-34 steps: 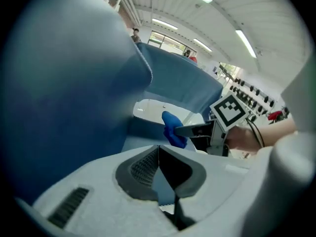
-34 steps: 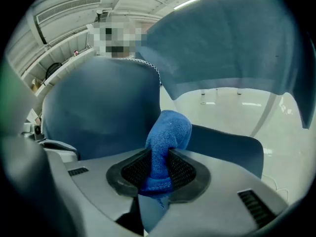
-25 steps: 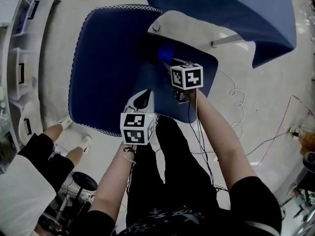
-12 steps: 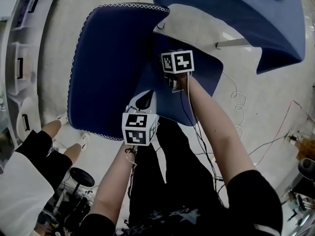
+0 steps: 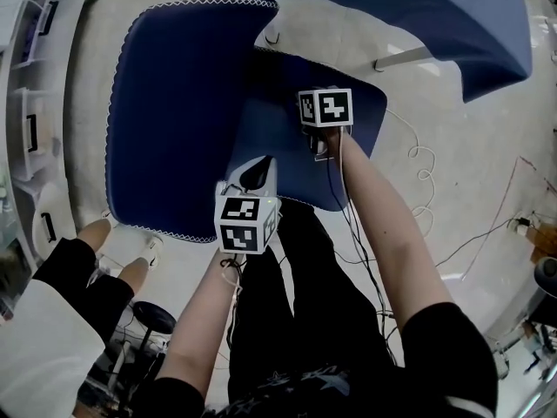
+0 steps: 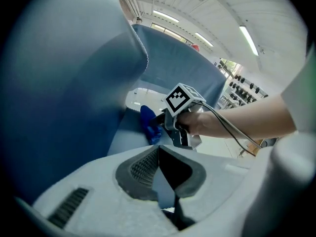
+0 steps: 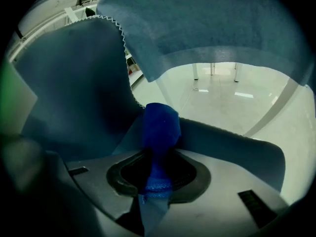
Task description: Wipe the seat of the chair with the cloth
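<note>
The chair wears a dark blue cover; its seat (image 5: pixel 283 151) lies in the middle of the head view and its backrest (image 5: pixel 174 103), edged with white zigzag stitching, spreads to the left. My right gripper (image 5: pixel 325 108) is over the seat, shut on a bright blue cloth (image 7: pixel 160 127) that sticks up from its jaws against the seat (image 7: pixel 232 147). The left gripper view shows that gripper (image 6: pixel 155 125) pressing the cloth (image 6: pixel 147 122) where seat meets backrest. My left gripper (image 5: pixel 252 174) rests at the seat's near edge, shut, with nothing seen between its jaws (image 6: pixel 160 164).
A table under a blue cloth (image 5: pixel 418 16) overhangs the far side, one leg (image 5: pixel 400 59) just past the seat. Cables (image 5: pixel 418 168) trail on the floor at right. Another person's legs (image 5: pixel 113 259) stand at lower left near a black stool (image 5: pixel 144 316). Shelves (image 5: pixel 26 129) line the left.
The right gripper has slid over the seat away from me with the cloth, which its marker cube now hides in the head view. The left gripper has stayed at the near edge.
</note>
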### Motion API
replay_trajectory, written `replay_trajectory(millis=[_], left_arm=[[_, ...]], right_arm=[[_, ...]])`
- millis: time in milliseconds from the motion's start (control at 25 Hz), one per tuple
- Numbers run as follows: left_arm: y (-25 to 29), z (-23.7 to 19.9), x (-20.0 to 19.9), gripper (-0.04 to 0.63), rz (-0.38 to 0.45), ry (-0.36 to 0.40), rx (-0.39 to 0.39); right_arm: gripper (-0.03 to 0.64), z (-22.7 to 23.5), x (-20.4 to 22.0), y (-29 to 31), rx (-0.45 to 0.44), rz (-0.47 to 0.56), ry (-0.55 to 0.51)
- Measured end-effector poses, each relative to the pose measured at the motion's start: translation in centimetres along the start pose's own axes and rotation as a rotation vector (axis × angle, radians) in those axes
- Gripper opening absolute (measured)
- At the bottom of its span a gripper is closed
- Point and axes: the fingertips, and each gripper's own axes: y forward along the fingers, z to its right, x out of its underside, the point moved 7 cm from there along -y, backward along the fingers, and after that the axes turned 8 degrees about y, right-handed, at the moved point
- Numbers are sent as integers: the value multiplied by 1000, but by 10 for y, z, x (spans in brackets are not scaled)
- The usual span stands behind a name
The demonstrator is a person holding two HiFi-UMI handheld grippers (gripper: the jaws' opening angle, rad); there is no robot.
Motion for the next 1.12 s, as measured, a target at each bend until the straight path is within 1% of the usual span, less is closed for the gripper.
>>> replay_trajectory(millis=[120, 400, 640, 720, 920, 1040, 1120], left_arm=[[5, 6, 1, 20, -12, 29, 20], [25, 27, 5, 20, -54, 63, 53], [34, 45, 9, 20, -88, 105, 93], [34, 49, 10, 20, -95, 115, 103], [31, 59, 11, 20, -95, 127, 116], [25, 62, 17, 20, -96, 119, 120], [20, 61, 21, 20, -93, 118, 112]], right_arm=[[100, 22, 9, -14, 36, 13, 25], [101, 88, 32, -53, 117, 57, 123], [103, 139, 58, -88, 185, 99, 245], [103, 150, 66, -97, 210, 107, 267], [103, 166, 82, -114, 278, 97, 238], [103, 171, 92, -121, 295, 102, 283], [103, 170, 96, -125, 309, 94, 286]])
